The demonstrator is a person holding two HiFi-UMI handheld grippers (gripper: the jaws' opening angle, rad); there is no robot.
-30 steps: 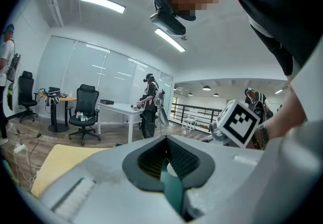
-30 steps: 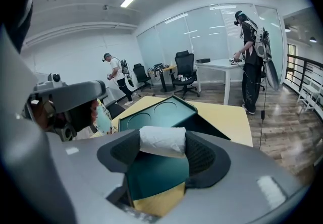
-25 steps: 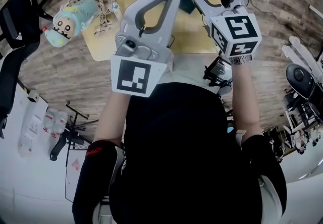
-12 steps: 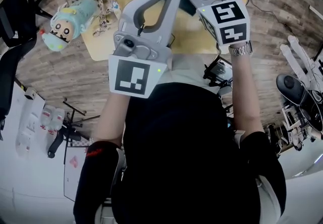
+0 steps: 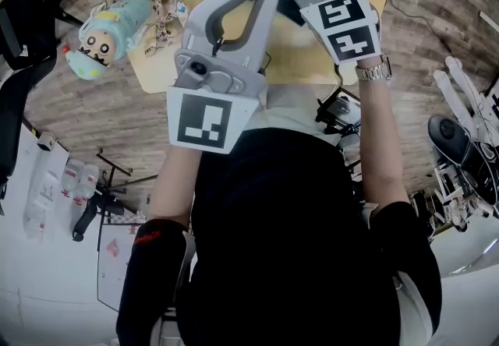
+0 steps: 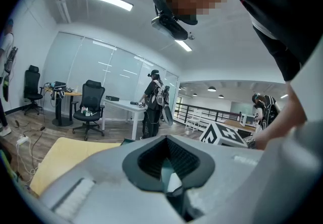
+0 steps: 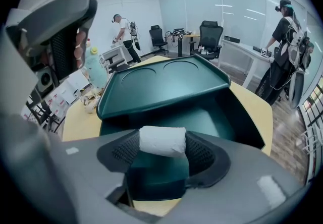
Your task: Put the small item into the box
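1. Gripping the white roll (image 7: 162,140) by its two ends, the right tongs (image 7: 162,152) press their dark ribbed pads against it. The jaws stand wide because the roll fills the space between them.
2. Just to their left in the head view, the left tongs (image 6: 166,140) are closed. Their tips meet and nothing is between them.
3. The white roll is lifted clear of the tabletop (image 7: 81,122). It hangs over the near part of the box (image 7: 222,117) and is not yet inside it.
4. The box is dark green and stands open on the yellow tabletop. Its lid (image 7: 161,84) is propped up above the cavity, with the opening towards the right tongs. Two round recesses show in the lid.
5. At the tabletop's left side lies a doll (image 5: 109,29) in pale blue, with its head past the edge. A spotted toy (image 5: 164,17) lies just beside it.
6. Farther off, on the wooden floor, a black office chair (image 7: 211,36) stands before glass walls. A person (image 7: 285,51) stands at the right.
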